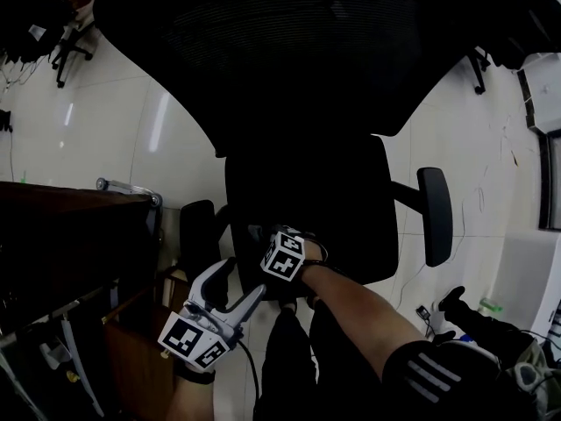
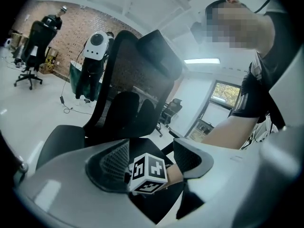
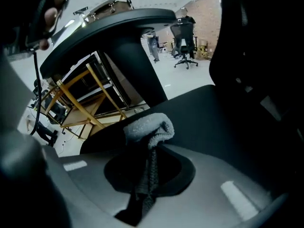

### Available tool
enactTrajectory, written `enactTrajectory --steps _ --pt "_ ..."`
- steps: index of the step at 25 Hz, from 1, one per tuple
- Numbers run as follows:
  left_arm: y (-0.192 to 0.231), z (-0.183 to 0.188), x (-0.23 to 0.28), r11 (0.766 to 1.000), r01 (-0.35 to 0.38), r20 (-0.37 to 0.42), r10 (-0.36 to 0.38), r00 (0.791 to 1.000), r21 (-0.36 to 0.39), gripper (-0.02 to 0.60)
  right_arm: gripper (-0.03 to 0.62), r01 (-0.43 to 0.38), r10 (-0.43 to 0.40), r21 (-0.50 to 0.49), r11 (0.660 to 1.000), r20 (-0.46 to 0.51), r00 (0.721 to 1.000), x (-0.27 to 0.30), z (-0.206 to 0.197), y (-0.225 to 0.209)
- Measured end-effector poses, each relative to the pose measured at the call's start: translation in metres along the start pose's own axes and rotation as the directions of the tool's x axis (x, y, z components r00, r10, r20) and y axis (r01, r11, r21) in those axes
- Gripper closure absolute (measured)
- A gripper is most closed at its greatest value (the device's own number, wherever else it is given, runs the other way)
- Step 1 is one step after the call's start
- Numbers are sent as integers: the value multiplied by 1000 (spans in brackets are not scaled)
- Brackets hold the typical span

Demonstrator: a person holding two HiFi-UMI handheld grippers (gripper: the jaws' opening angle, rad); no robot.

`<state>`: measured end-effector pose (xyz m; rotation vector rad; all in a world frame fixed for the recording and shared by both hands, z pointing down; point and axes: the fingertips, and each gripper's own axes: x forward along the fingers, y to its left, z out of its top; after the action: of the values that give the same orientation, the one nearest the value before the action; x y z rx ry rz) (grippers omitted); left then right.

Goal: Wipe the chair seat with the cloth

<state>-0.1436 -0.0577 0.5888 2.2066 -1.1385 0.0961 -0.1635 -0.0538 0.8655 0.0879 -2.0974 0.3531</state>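
**Cloth at the seat's near edge**

The right gripper (image 3: pixel 151 160) has its jaws pinching the grey cloth (image 3: pixel 147 127), which bunches over the near-left part of the chair seat (image 1: pixel 324 200). I can't confirm contact.

My read is to press the bunch flat and sweep far and right in overlapping strokes.

The right forearm reaches in from the near right. The left gripper (image 2: pixel 152 148) hangs near-left, off the seat, with its jaws spread and empty.

Between the pale grey jaws of the right gripper (image 3: pixel 149 156) is a light grey cloth (image 3: pixel 148 126) with a nubbly looped pile, and beyond them the chair seat (image 3: pixel 213 118) is plain black. The left gripper (image 2: pixel 148 158) is pale grey, its jaws padded in ridged black; framed between them is a white cube (image 2: pixel 148 174) printed with black square markers.
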Motion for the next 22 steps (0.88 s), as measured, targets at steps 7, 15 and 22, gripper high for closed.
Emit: enactTrajectory --steps 7,15,22 --pt "-8 2 1 1000 19 6 -19 1000 -3 265 563 150 -138 98 984 -118 983 -64 -124 -63" --pt "-23 4 10 998 55 3 -55 998 -1 265 563 370 -304 241 897 -271 913 -164 -231 -135" --pt "-24 -3 0 999 44 -6 -44 999 -13 266 563 271 -245 249 930 -132 961 -122 -146 -95"
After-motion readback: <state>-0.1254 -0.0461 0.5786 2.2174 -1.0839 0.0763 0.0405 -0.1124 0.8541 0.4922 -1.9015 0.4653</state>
